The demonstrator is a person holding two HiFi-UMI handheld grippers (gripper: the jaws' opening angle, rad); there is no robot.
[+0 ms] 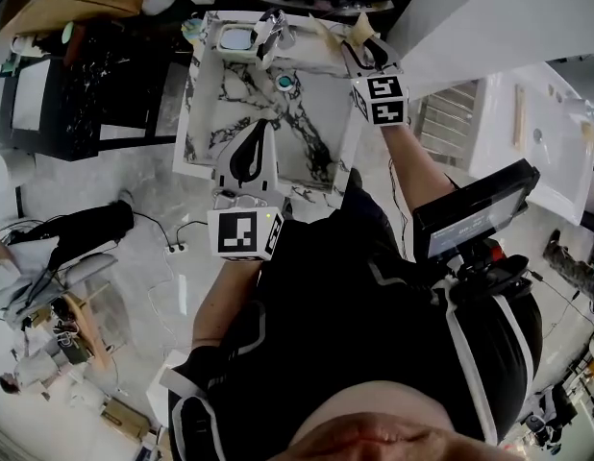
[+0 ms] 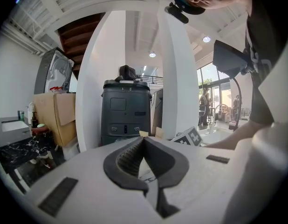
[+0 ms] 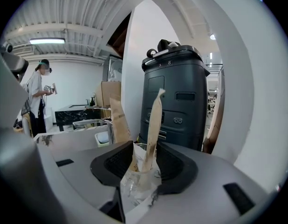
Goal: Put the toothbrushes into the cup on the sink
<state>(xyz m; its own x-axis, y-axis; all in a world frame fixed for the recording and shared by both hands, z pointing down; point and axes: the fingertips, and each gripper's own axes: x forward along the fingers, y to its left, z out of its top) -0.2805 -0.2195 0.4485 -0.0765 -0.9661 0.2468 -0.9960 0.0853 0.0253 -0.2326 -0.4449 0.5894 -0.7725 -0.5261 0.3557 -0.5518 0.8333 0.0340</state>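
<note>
Paper-wrapped toothbrushes (image 3: pixel 153 125) near upright in clear cup (image 3: pixel 134 185)

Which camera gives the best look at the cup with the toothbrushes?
The right gripper view: the cup sits close between the right hand-held gripper's open jaws, wrapped toothbrushes standing inside. The head view shows only their tops; the left gripper view misses it.

A cup (image 3: pixel 140 183) sits between the right tongs (image 3: pixel 143 146). Two wrapped toothbrushes (image 3: pixel 153 120) stand in it, rising past the tips. To the left of these tongs, on the far rim of the sink (image 1: pixel 321 157), are the faucet (image 1: pixel 273 29) and a small dish (image 1: pixel 237 38). The left tongs (image 1: pixel 265 128) are over the basin, nearer the person, with the drain (image 1: pixel 285 83) just ahead of their tips.
</note>
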